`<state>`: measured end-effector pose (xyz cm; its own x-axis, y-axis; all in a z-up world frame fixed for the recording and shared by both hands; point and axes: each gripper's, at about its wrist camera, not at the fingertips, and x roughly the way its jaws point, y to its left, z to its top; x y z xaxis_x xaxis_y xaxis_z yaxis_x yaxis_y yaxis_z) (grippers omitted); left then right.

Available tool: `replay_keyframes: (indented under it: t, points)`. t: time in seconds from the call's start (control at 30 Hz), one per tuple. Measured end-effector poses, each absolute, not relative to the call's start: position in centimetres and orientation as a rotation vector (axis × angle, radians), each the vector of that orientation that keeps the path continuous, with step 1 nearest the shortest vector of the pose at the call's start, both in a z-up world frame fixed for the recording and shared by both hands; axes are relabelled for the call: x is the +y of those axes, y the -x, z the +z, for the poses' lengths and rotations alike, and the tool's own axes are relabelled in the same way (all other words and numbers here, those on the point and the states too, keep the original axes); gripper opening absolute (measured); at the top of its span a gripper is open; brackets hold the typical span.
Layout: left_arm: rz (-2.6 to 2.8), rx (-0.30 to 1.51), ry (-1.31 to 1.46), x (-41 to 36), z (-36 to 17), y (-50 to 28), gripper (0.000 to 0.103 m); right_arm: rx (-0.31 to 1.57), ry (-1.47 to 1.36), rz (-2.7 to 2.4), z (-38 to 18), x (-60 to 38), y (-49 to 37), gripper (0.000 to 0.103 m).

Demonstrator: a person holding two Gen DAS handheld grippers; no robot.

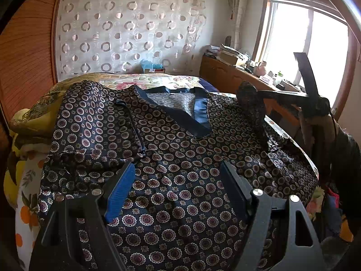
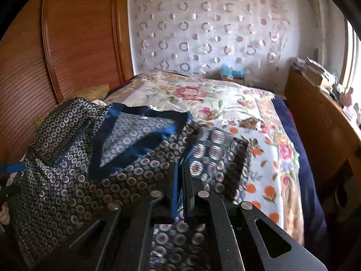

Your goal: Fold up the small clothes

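On the floral bedspread (image 2: 227, 103), a dark navy, medallion-printed satin top (image 1: 180, 158) with a plain blue V-neck band is lying spread out. The left gripper (image 1: 178, 180) is hovering over its middle, jaws standing wide and empty. The right gripper (image 2: 180, 171) is pinching the top's sleeve (blurred in its own view) and holding it raised off the bed.

The left gripper (image 1: 178, 180) hung tilted downward with its jaws spread wide, nothing clamped between them. Over at the right, the right gripper (image 2: 180, 176) also pointed downward, its jaws pinched nearly together on a fold of the dark, circle-patterned silky garment (image 2: 67, 162), lifted off the surface.
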<state>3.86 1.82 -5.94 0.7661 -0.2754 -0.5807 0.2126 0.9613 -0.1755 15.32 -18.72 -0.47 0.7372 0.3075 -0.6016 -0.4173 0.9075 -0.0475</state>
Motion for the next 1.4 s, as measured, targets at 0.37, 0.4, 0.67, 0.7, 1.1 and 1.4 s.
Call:
replay_keyframes:
  t: [0.37,0.4,0.67,0.7,1.1,1.4]
  points:
    - [-0.262,0.645,0.109,2.2,-6.1,-3.8,0.078,0.712,0.192,0.257,-4.0,-21.6,-16.2,0.050]
    - [-0.262,0.646,0.108,2.2,-6.1,-3.8,0.078,0.738,0.191,0.245,-4.8,-22.1,-16.6,0.050]
    - [-0.265,0.654,0.099,1.9,-6.0,-3.9,0.078,0.866,0.176,0.218,-7.7,-23.0,-19.4,0.032]
    - [-0.265,0.655,0.098,1.9,-6.0,-3.9,0.078,0.870,0.178,0.220,-7.7,-23.1,-20.1,0.021]
    - [-0.235,0.667,0.074,2.9,-5.9,-5.5,0.078,0.823,0.137,0.176,-6.9,-25.3,-20.1,0.003]
    - [-0.140,0.680,0.020,6.8,-5.3,-9.1,0.078,0.799,0.080,0.139,-7.2,-25.6,-20.8,0.040]
